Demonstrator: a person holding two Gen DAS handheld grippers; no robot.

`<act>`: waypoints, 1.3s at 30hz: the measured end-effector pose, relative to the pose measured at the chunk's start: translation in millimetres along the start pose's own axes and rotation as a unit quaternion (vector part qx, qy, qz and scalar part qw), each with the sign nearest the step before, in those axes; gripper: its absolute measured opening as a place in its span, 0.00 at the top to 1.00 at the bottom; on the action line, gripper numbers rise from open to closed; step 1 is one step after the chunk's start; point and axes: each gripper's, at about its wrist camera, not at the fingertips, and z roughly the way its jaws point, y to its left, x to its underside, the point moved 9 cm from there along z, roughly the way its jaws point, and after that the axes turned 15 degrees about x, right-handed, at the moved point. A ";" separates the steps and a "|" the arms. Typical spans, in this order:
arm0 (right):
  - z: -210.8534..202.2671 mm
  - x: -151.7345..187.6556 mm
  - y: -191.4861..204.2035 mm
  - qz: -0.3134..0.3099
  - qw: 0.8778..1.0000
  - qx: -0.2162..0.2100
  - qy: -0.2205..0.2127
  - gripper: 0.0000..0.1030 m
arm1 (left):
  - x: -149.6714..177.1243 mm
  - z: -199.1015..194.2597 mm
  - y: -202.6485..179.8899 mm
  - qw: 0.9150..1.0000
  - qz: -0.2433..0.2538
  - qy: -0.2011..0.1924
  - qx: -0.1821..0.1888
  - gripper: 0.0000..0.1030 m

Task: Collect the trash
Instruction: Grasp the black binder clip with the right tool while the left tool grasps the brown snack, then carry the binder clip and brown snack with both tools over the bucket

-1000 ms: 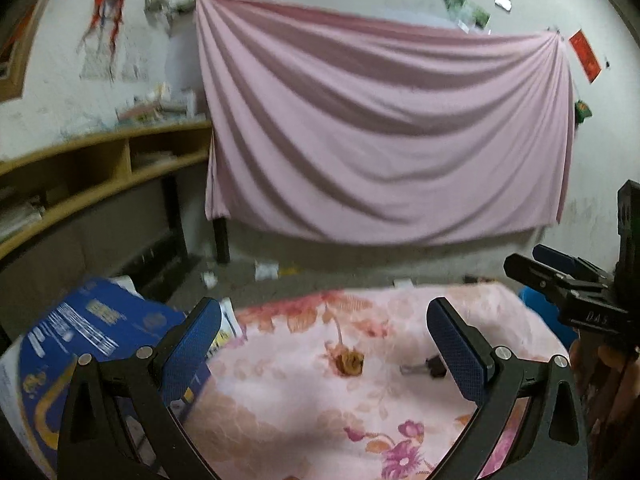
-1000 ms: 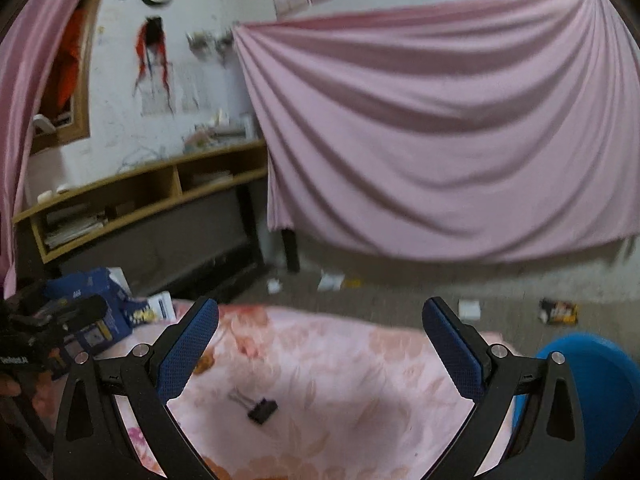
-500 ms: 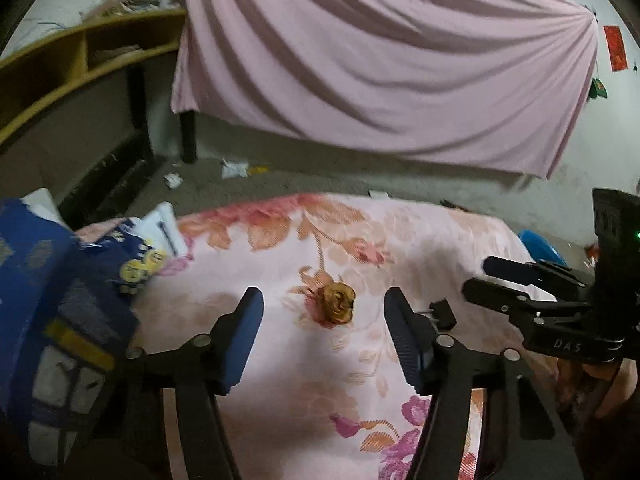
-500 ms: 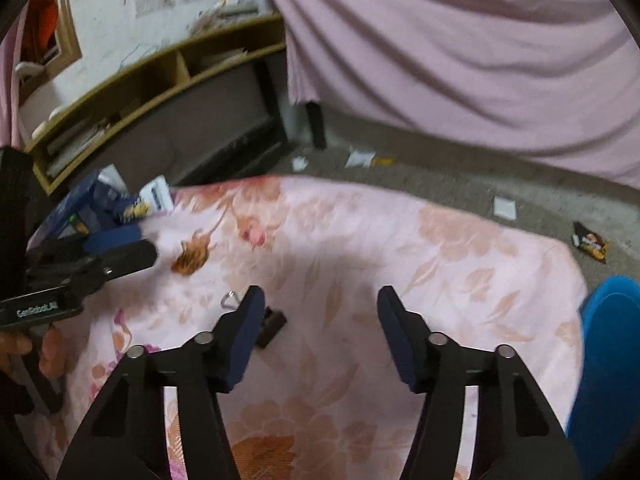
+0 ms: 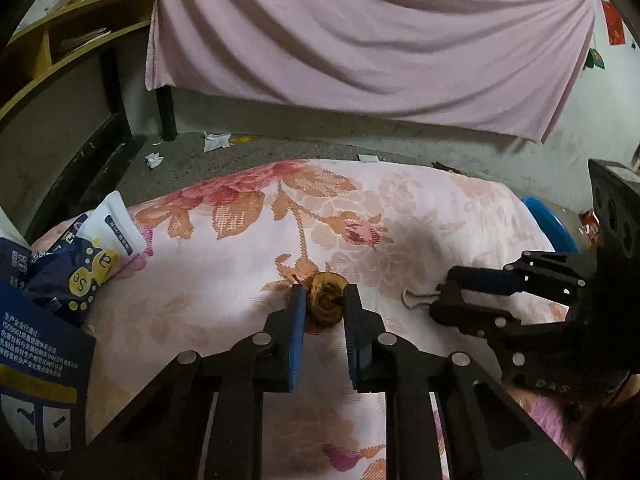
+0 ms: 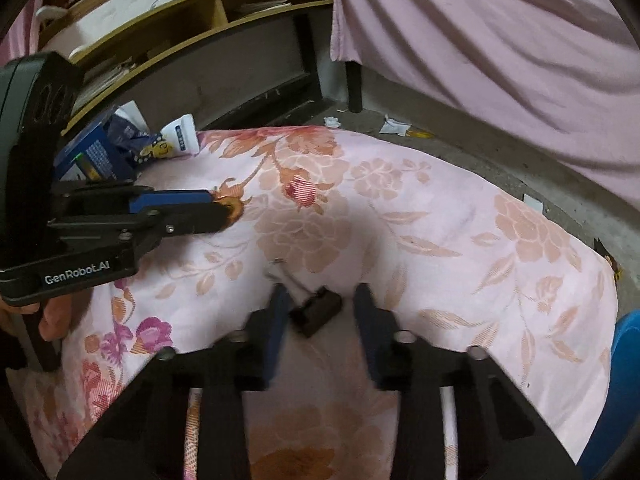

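Observation:
A brown, shrivelled fruit scrap (image 5: 326, 300) lies on the pink floral cloth (image 5: 400, 208). My left gripper (image 5: 325, 294) points down at the scrap. Its jaws are closing, and both blue pads touch the scrap's sides. From the right wrist view the left gripper (image 6: 224, 210) shows with the scrap (image 6: 237, 208) at its tips. A black binder clip (image 6: 318, 312) with wire handles lies between the fingers of my right gripper (image 6: 318, 296). Its jaws are closing too, with gaps still beside the clip. In the left wrist view the right gripper (image 5: 450, 292) stands over the binder clip's silver handle (image 5: 416, 298).
A blue carton (image 5: 36, 344) and a dark snack bag with yellow dots (image 5: 86, 264) lie at the cloth's left edge. A blue tub (image 5: 554, 226) stands off the right edge. Paper scraps (image 5: 216, 141) litter the floor below the pink curtain (image 5: 360, 40). A wooden shelf (image 6: 208, 4) runs along the left wall.
Both grippers have tipped down and dropped towards the cloth. Their jaws went from wide open to narrow, the left around the brown scrap, the right around the binder clip.

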 end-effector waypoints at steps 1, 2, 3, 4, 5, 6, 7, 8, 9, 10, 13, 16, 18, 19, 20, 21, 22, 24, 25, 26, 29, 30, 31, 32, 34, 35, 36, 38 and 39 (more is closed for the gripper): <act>-0.7 0.0 0.6 -0.003 1.000 0.003 -0.002 0.75 | 0.0 0.0 -0.9 1.000 0.003 0.000 0.000 0.85; -1.4 -0.1 0.8 -0.004 1.000 0.002 -0.003 0.75 | -0.2 0.4 -2.3 1.000 0.006 0.000 -0.001 0.85; -2.4 -0.1 0.8 -0.004 1.000 0.002 -0.005 0.75 | -0.2 -0.3 -3.5 1.000 0.007 -0.002 -0.002 0.85; -3.0 -0.3 0.0 -0.004 1.000 0.002 -0.006 0.75 | -0.7 -1.7 -4.3 1.000 0.010 -0.005 -0.004 0.85; -4.6 -0.4 -0.9 -0.002 1.000 0.002 -0.010 0.75 | -1.5 -2.9 -5.2 1.000 0.013 -0.009 -0.006 0.86; -7.5 -0.6 -2.0 0.000 1.000 0.001 -0.015 0.75 | -2.8 -4.9 -7.4 1.000 0.016 -0.015 -0.006 0.86; -12.7 -1.4 -4.1 0.005 1.000 0.003 -0.026 0.75 | -4.2 -8.2 -9.5 1.000 0.020 -0.022 -0.007 0.86; -16.4 -2.2 -6.0 0.009 0.999 0.005 -0.034 0.75 | -6.1 -11.2 -12.2 0.999 0.023 -0.030 -0.006 0.86; -21.7 -3.2 -8.7 0.014 0.999 0.007 -0.046 0.75 | -8.1 -13.3 -14.7 0.999 0.024 -0.037 -0.004 0.86; -28.2 -4.8 -12.6 0.023 0.998 0.011 -0.062 0.75 | -11.1 -16.8 -18.8 0.998 0.027 -0.049 0.000 0.86; -60.8 -10.0 -32.3 0.054 0.989 0.035 -0.131 0.75 | -24.4 -31.0 -42.0 0.994 0.048 -0.095 0.010 0.86; -94.4 -11.9 -48.8 0.061 0.976 0.077 -0.194 0.75 | -39.9 -48.7 -68.9 0.986 0.065 -0.148 0.032 0.86; -124.7 -12.7 -65.4 0.081 0.963 0.095 -0.241 0.75 | -49.2 -61.1 -89.3 0.979 0.078 -0.184 0.047 0.86; -133.9 -12.5 -70.4 0.087 0.958 0.101 -0.254 0.75 | -53.8 -67.8 -102.8 0.973 0.087 -0.205 0.058 0.86; -150.8 -11.3 -78.8 0.095 0.949 0.112 -0.279 0.75 | -57.2 -73.6 -113.2 0.969 0.095 -0.220 0.063 0.86; -160.5 -10.8 -84.1 0.098 0.944 0.120 -0.292 0.75 | -59.8 -77.9 -121.3 0.965 0.102 -0.231 0.067 0.86; -176.2 -8.5 -91.4 0.104 0.934 0.134 -0.313 0.75 | -62.6 -83.5 -134.7 0.959 0.114 -0.248 0.074 0.86; -195.9 -5.0 -99.1 0.111 0.922 0.150 -0.340 0.75 | -67.7 -90.6 -153.5 0.951 0.129 -0.268 0.084 0.86; -206.9 -2.1 -103.8 0.115 0.914 0.160 -0.354 0.75 | -69.9 -94.7 -166.8 0.945 0.141 -0.281 0.090 0.85; -218.9 1.5 -109.1 0.120 0.906 0.172 -0.369 0.75 | -72.0 -98.7 -176.9 0.940 0.151 -0.291 0.094 0.85; -249.4 14.6 -123.5 0.132 0.882 0.203 -0.404 0.75 | -78.1 -107.9 -209.1 0.924 0.182 -0.319 0.110 0.85; -256.2 18.2 -127.2 0.135 0.876 0.214 -0.412 0.75 | -80.8 -111.2 -217.9 0.918 0.192 -0.326 0.116 0.85; -266.5 24.9 -135.0 0.140 0.866 0.229 -0.421 0.75 | -81.3 -111.8 -229.2 0.913 0.202 -0.332 0.123 0.85; -271.0 27.8 -139.1 0.145 0.861 0.236 -0.427 0.75 | -81.5 -111.3 -240.7 0.908 0.212 -0.337 0.128 0.85; -284.0 39.5 -154.0 0.157 0.849 0.253 -0.437 0.75 | -79.9 -109.6 -260.7 0.900 0.230 -0.344 0.138 0.85; -289.2 45.7 -161.1 0.162 0.844 0.262 -0.438 0.75 | -79.2 -107.3 -274.2 0.894 0.241 -0.348 0.145 0.85; -293.4 51.5 -167.5 0.166 0.840 0.269 -0.440 0.75 | -76.4 -104.8 -283.5 0.891 0.247 -0.350 0.150 0.85; -303.3 67.1 -182.6 0.174 0.830 0.290 -0.443 0.75 | -74.3 -98.7 -306.4 0.882 0.263 -0.356 0.163 0.85; -305.9 71.9 -187.0 0.177 0.827 0.296 -0.443 0.75 | -71.7 -96.3 -315.6 0.879 0.268 -0.357 0.167 0.85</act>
